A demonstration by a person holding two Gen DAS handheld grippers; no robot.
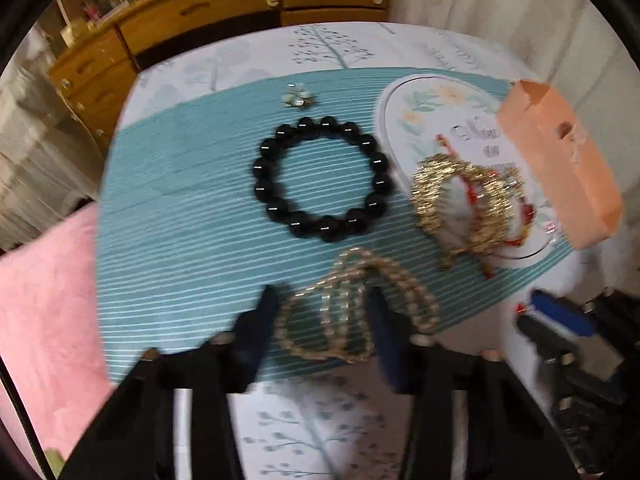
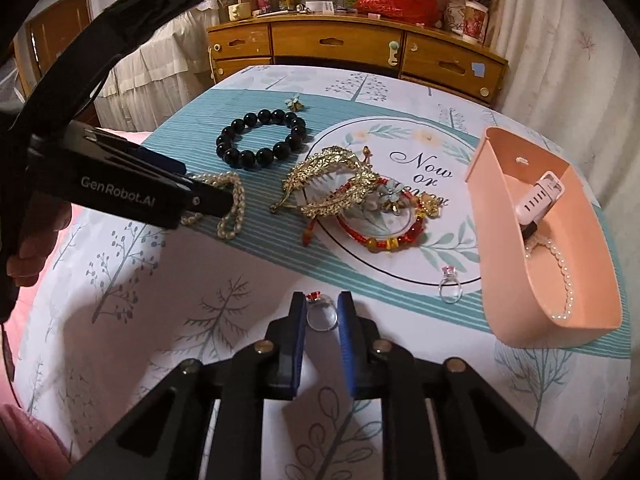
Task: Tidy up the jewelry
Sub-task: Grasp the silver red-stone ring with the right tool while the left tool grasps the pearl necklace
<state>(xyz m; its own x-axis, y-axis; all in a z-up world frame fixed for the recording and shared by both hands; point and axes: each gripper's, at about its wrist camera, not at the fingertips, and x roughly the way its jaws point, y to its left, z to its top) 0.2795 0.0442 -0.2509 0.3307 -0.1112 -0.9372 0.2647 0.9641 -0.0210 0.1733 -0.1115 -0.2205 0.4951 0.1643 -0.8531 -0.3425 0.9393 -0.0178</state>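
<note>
Low in the right wrist view, right gripper [image 2: 322, 314] has its blue pads clamped on a red-stoned ring [image 2: 320, 314]. Left gripper [image 1: 322, 312], bottom centre of its view, pinches the pearl strand [image 1: 352, 304]; peach bin [image 2: 560, 312] sits right.

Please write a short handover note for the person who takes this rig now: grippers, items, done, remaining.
Left gripper: shut on the pearl strand.
Right gripper: shut on the red-stone ring.
Done: a watch and pearl necklace lie in the peach bin.
Left on the cloth: black bead bracelet, gold hair combs, red bracelet, pink-stone ring, small flower piece.
</note>
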